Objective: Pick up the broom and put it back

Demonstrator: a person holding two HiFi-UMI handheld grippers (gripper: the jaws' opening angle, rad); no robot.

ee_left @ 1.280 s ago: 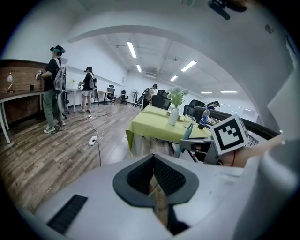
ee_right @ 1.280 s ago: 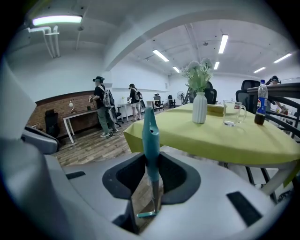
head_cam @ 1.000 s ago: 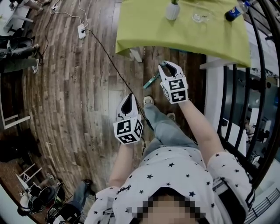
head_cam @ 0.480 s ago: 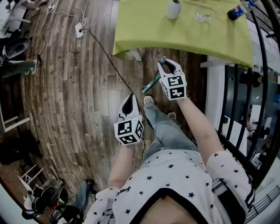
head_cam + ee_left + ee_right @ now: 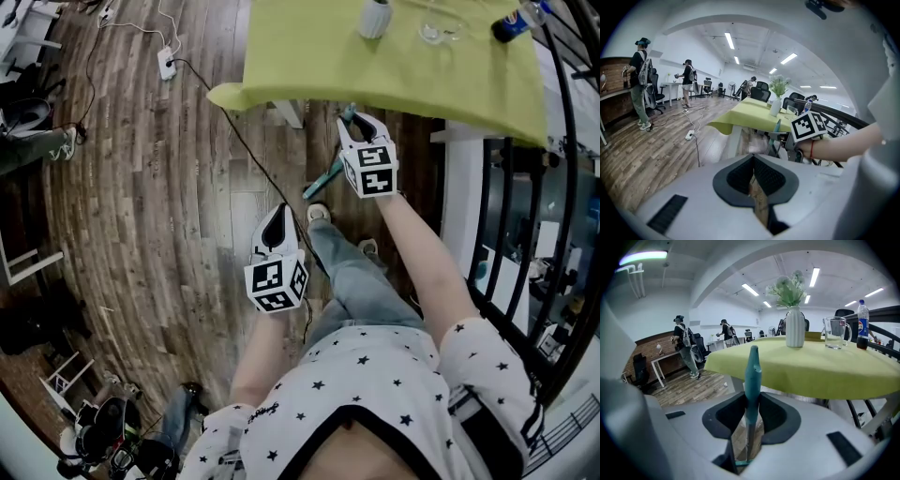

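The broom shows as a thin teal handle [image 5: 326, 174] slanting down to the floor in the head view. In the right gripper view its teal handle [image 5: 752, 376] stands upright between the jaws. My right gripper [image 5: 354, 120] is shut on that handle, just in front of the edge of the green-clothed table [image 5: 309, 75]. My left gripper [image 5: 274, 216] hangs lower and to the left, over the wood floor. Its pads meet at the tips with nothing between them [image 5: 753, 157]. The left gripper view also catches the broom handle [image 5: 777, 125] and the right gripper's marker cube [image 5: 806, 126].
On the table stand a white vase [image 5: 375, 17], a glass jug [image 5: 433, 33] and a bottle [image 5: 511, 23]. A black cable runs over the floor to a power strip [image 5: 167, 66]. A black railing [image 5: 562, 187] closes the right side. People stand at the far desks [image 5: 640, 79].
My right gripper has moved up the picture toward the table edge with the broom handle in it. My left gripper has barely shifted.
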